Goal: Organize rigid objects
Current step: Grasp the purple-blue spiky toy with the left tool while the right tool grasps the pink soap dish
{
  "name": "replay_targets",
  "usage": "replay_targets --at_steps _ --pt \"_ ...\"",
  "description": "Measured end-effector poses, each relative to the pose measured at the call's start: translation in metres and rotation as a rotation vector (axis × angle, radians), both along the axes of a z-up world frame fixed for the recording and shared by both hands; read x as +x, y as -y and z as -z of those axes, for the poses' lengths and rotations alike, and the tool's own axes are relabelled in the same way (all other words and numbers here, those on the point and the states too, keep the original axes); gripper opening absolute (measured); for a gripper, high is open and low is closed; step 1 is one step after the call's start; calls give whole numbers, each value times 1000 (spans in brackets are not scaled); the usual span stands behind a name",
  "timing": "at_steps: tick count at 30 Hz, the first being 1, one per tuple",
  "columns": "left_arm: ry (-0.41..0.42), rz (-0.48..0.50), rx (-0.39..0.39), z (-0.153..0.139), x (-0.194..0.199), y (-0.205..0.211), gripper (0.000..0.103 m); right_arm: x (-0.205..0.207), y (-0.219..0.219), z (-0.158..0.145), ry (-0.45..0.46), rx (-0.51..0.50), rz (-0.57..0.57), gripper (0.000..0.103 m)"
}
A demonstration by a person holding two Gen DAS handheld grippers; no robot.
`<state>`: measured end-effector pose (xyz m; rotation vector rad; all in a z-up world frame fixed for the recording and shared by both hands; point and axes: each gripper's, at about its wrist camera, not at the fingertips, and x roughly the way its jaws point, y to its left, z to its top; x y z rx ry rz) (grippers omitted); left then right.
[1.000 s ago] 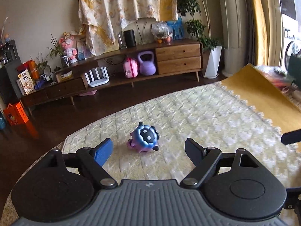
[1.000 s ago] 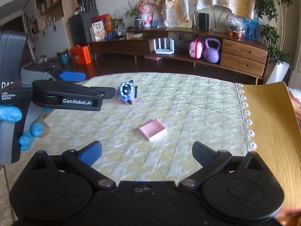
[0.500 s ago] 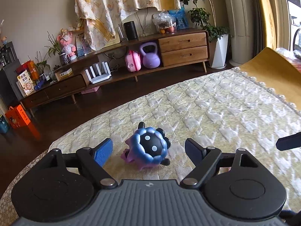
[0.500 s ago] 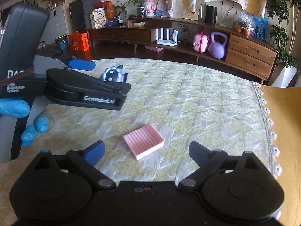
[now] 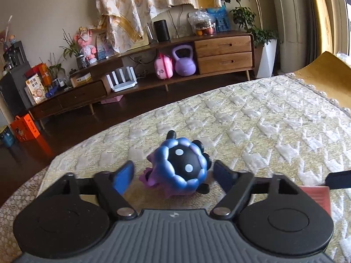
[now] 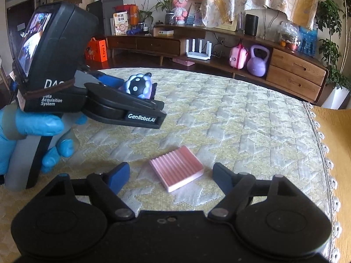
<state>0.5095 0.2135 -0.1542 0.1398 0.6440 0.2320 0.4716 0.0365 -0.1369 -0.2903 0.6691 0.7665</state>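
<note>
A blue and purple ball-shaped toy [image 5: 179,168] lies on the near left part of the quilted cloth [image 5: 252,118], between the fingers of the left gripper [image 5: 174,175]. Those jaws are closing, with a gap visible on each side of the toy. To its right lies a pink ribbed block [image 6: 176,171], between the closing jaws of the right gripper [image 6: 171,175], whose pads stand clear of it. A blue-gloved hand [image 6: 33,129] holds the left gripper.

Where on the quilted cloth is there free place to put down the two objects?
Free: the wide stretch beyond the pink ribbed block, toward the fringed edge. Crowded: the near-left part, around the blue toy between the closing left gripper.
</note>
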Motion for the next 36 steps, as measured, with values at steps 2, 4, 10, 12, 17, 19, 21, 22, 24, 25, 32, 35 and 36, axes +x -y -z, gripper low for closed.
replay_targets --at_steps 2,4,10,12,17,19,21,22,24,25,32,35,36 --pt "3 -4 0 0 -2 1 66 -2 1 0 3 4 -1 75" --pt "2 0 8 0 -3 3 66 -4 2 -1 6 6 5 71" --pt "-13 -8 10 -3 -6 7 66 -5 6 -7 4 8 46 47" --pt "-23 -22 -8 -6 -9 8 66 -5 7 -8 -8 10 53 47" --pt "-60 -20 -27 -12 -22 13 62 -15 14 -13 -46 16 80 47" --pt "-72 -13 -33 -14 -29 17 62 -22 18 -18 -52 19 88 47" --pt "-84 2 -41 -16 -38 22 61 -30 23 -24 -53 20 92 46" --pt "-89 10 -39 -17 -43 26 61 -34 25 -26 -53 22 95 47" --pt "-96 26 -45 -21 -55 33 61 -43 33 -34 -57 32 102 46" --pt "-93 33 -48 -24 -62 36 61 -47 36 -37 -60 38 103 46" --pt "-115 84 -94 -45 -110 61 56 -84 65 -58 -58 67 126 46" --pt "-126 91 -112 -52 -130 71 50 -100 79 -67 -55 78 129 46" --pt "-130 95 -124 -53 -137 74 50 -105 83 -70 -53 81 128 46"
